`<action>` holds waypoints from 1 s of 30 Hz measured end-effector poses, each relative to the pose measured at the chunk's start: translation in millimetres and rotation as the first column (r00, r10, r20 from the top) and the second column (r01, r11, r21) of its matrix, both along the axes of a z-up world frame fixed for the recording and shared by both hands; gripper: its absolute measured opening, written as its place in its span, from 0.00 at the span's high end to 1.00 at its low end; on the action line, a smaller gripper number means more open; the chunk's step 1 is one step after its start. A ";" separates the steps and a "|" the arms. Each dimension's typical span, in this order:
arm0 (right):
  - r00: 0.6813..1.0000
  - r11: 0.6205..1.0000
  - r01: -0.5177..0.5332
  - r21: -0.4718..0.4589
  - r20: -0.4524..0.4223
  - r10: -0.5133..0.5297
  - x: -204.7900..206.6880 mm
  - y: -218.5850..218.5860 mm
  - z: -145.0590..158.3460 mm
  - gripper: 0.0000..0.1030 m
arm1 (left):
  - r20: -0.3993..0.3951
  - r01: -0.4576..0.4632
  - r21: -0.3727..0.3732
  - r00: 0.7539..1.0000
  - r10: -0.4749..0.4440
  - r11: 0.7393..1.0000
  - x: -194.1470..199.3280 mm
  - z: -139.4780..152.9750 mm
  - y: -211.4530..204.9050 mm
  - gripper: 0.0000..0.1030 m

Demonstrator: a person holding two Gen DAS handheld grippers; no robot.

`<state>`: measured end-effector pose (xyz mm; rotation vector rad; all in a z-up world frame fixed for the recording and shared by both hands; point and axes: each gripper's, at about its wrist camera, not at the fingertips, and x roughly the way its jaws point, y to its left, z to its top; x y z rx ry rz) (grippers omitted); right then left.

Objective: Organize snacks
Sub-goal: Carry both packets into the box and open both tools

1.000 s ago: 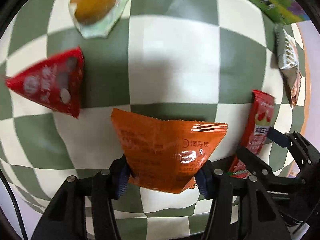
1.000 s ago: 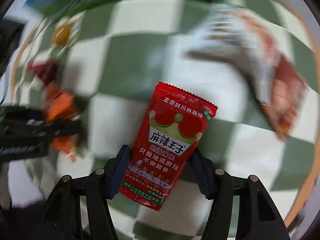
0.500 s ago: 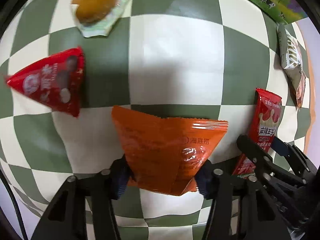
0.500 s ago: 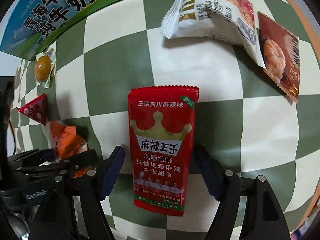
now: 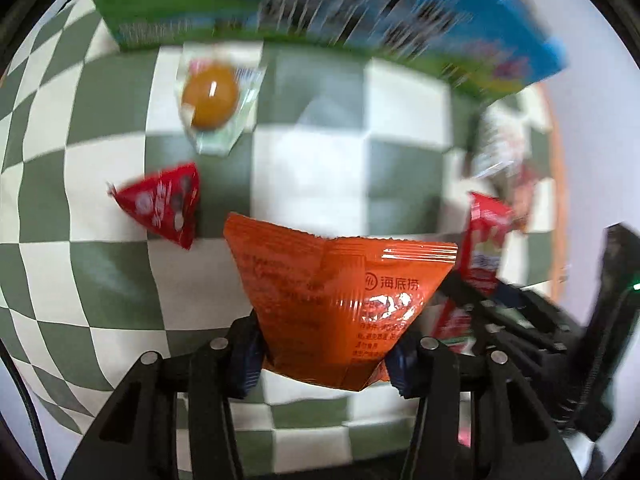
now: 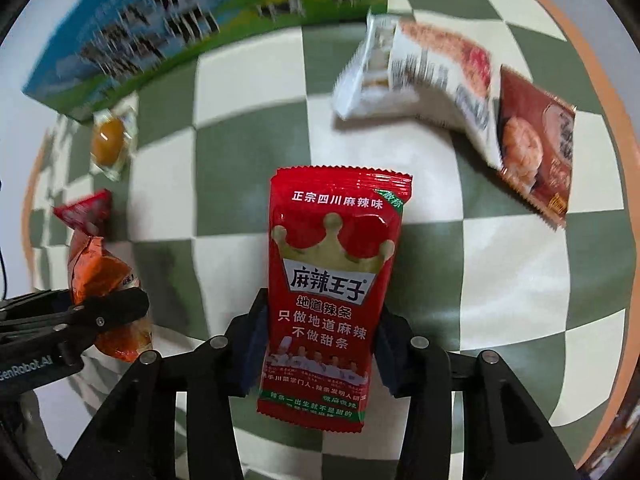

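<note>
Left claw [image 5: 324,354] is clamped on the orange packet [image 5: 336,300], pinched low on both side edges so the sealed top points forward. Right claw [image 6: 316,354] is clamped the same way on the red spicy-strip packet [image 6: 332,292], label up. Both packets are held clear of the bench [image 6: 480,280], probably for carrying to the milk carton [image 6: 132,36] at the far side. Left on the bench: small red triangular packet [image 5: 164,204] and clear egg pouch [image 5: 212,100] at far left, white biscuit packet [image 6: 420,76] and brown pastry packet [image 6: 536,144] at far right, overlapping. Bench is covered by a green-and-white checked cloth. Far areas are motion-blurred; room not readable.
</note>
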<state>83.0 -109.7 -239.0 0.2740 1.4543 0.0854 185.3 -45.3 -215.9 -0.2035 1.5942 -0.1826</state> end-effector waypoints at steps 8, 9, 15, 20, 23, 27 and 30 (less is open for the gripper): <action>0.986 0.989 -0.010 0.146 0.169 -0.015 52.0 -31.5 122.9 0.53 | 0.097 -0.019 -0.197 0.995 0.039 0.980 84.9 109.2 9.2 0.55; 0.982 0.988 -0.016 0.155 0.190 -0.014 65.3 -34.5 138.4 0.53 | 0.103 -0.022 -0.207 0.994 0.044 0.978 96.4 116.4 11.1 0.55; 0.954 0.993 -0.064 0.099 0.297 0.032 154.7 -33.7 199.5 0.53 | 0.023 -0.107 -0.288 0.993 0.118 0.952 200.2 112.4 9.4 0.55; 0.959 0.996 -0.089 0.005 0.271 0.085 224.6 -33.7 199.2 0.53 | -0.076 -0.179 -0.298 0.984 0.164 0.938 252.1 84.3 14.6 0.55; 0.968 0.995 -0.098 -0.028 0.228 0.101 252.2 -34.6 190.8 0.53 | -0.126 -0.193 -0.301 0.979 0.162 0.934 267.3 66.8 10.7 0.55; 0.980 0.996 -0.089 -0.025 0.176 0.092 272.2 -40.4 175.6 0.53 | -0.197 -0.221 -0.302 0.966 0.166 0.928 274.5 47.4 4.9 0.54; 0.989 0.997 -0.069 -0.029 0.128 0.073 278.7 -46.4 156.5 0.36 | -0.212 -0.206 -0.287 0.966 0.148 0.936 281.0 34.5 -1.4 0.34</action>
